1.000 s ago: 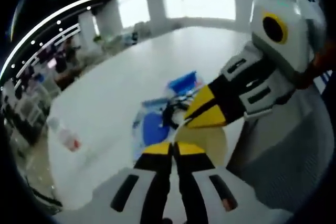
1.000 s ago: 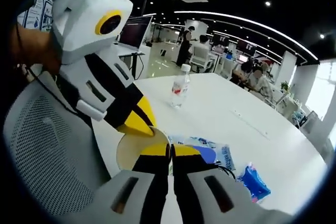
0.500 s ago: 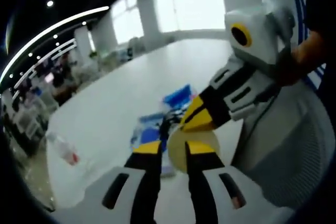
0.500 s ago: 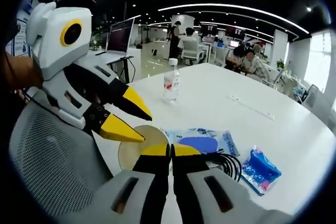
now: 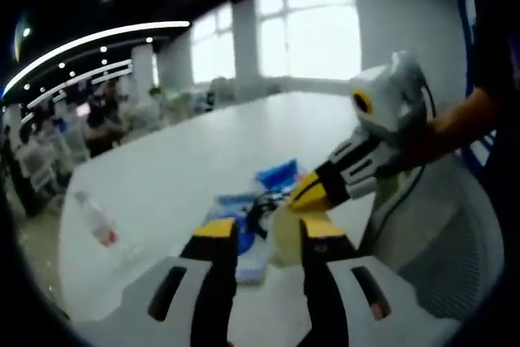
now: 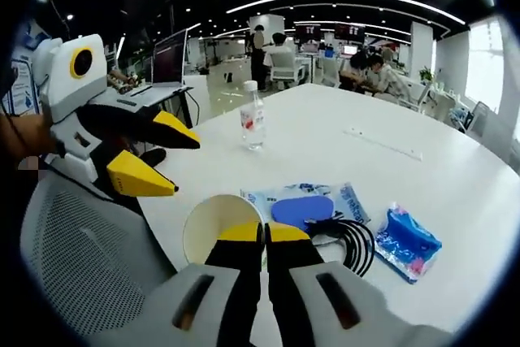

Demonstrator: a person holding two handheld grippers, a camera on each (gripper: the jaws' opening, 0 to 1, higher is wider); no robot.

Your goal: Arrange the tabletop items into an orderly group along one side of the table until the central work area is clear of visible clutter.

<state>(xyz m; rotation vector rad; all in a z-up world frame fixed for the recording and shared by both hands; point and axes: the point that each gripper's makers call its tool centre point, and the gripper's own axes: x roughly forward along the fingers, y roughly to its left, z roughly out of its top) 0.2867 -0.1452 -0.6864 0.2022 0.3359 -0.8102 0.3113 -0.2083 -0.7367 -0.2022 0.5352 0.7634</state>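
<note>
Paper cup (image 6: 213,225) sits at the near edge of the white surface (image 6: 325,152), its rim pinched in the clenched right tool (image 6: 263,235), mouth tipped toward the left. Just right of those tips lie a blue pouch (image 6: 313,207), black cable (image 6: 345,237) and tissue pack (image 6: 406,243); a bottle (image 6: 253,118) stands farther ahead. Left tool (image 5: 266,233) is released, jaws apart, off to the cup's left and near it, so the right one is placed to carry the cup.
</note>
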